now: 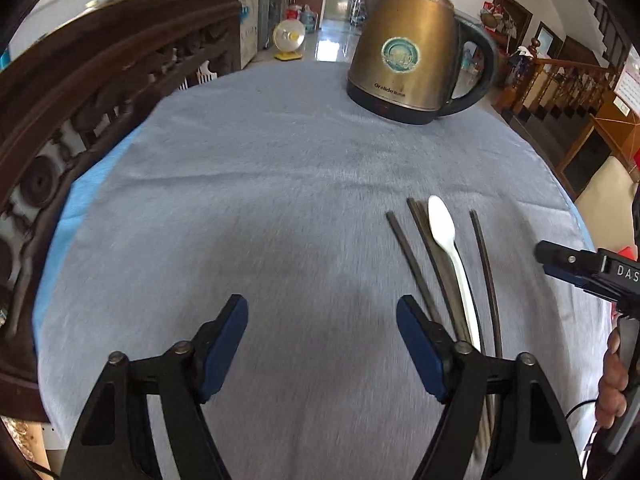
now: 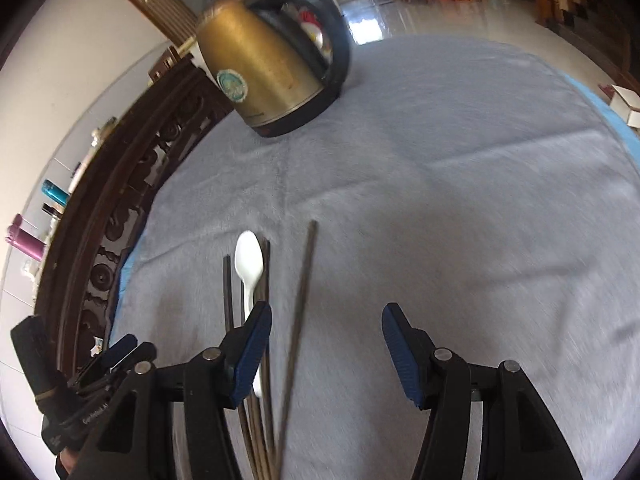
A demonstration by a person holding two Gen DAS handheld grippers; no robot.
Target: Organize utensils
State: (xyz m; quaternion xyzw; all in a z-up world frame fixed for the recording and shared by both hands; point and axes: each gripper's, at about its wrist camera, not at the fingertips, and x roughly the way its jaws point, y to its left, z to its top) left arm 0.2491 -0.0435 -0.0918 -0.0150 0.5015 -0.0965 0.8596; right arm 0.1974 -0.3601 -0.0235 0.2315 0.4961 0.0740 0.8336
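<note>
A white plastic spoon (image 1: 444, 228) lies on the grey cloth (image 1: 240, 180) among several dark chopsticks (image 1: 412, 256), all roughly parallel. My left gripper (image 1: 322, 308) stands open over bare cloth, and the utensils run past its right finger. In the right wrist view the spoon (image 2: 248, 260) and most chopsticks pass behind the left finger of my right gripper (image 2: 326, 312). This gripper is open; one chopstick (image 2: 306, 280) lies between its fingers, untouched by either pad. Each gripper shows at the edge of the other's view: the right gripper (image 1: 560, 260) and the left gripper (image 2: 124, 348).
A brass-coloured electric kettle (image 1: 404, 48) with a black handle stands at the far side of the cloth-covered table. Dark carved wooden furniture (image 1: 80, 92) runs along the table's left edge. A hand (image 1: 612, 384) shows at the right edge.
</note>
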